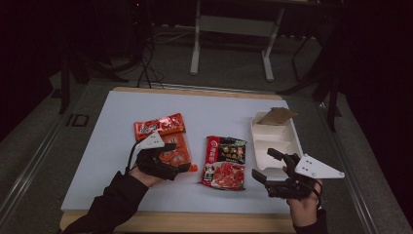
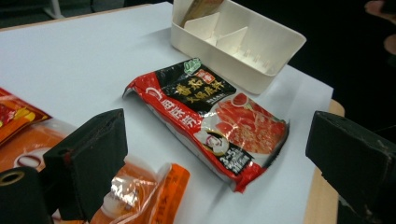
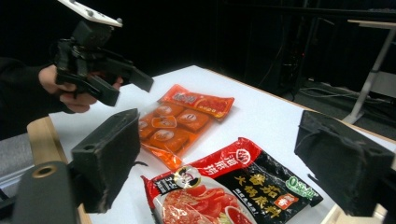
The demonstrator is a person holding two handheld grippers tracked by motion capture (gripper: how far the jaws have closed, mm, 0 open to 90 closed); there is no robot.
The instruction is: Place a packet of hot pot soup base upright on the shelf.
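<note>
Overhead, a person holds a claw in each hand above a pale surface [image 1: 112,141]. The left claw [image 1: 181,157] hovers with jaws spread over an orange snack packet [image 1: 174,151], not pinching it. Just behind that packet lies a smaller red-orange packet [image 1: 159,126]. At the middle of the surface rests a red and black soup-base packet [image 1: 225,162], lying flat. The right claw [image 1: 267,165] is also spread and empty, held between that packet and a white divided tray [image 1: 293,136] at the right edge, whose far compartment holds a brown card [image 1: 275,116].
</note>
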